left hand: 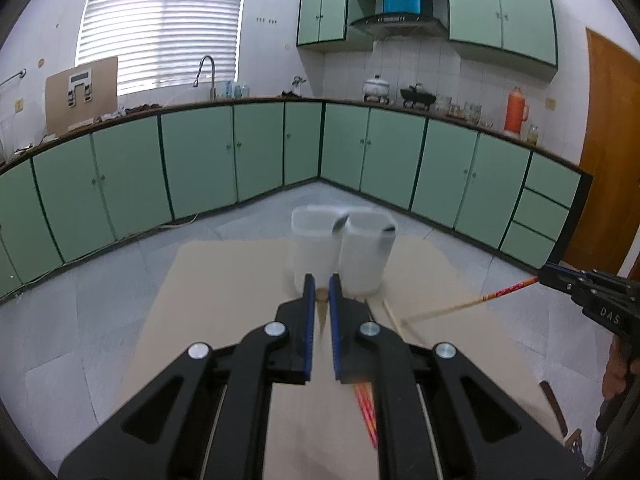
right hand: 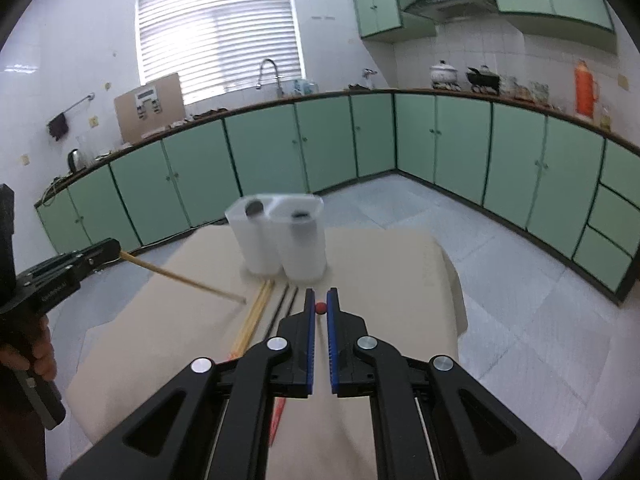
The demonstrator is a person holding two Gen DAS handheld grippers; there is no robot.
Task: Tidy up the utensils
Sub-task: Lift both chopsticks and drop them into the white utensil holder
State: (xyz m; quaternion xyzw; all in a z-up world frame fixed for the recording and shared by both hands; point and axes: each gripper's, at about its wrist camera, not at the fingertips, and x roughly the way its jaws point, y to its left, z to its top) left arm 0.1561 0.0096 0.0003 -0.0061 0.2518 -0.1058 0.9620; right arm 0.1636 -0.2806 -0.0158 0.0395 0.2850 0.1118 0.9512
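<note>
I hold one chopstick in each hand: my left gripper [left hand: 322,292] has its fingers clenched on a pale chopstick [right hand: 184,279] by its butt end, tip slanting down toward the counter [right hand: 380,256], and my right gripper [right hand: 320,306] is clenched on a red-patterned chopstick [left hand: 472,302], both gripped at one end, I judge, so they can drop tip-first into the twin white holders [right hand: 280,236] standing just ahead (a dark utensil head already shows in each). More pale and dark chopsticks [right hand: 256,312] lie loose before the holders on the beige-covered counter, with grey floor tiles, green cabinets and a blinded window beyond.
</note>
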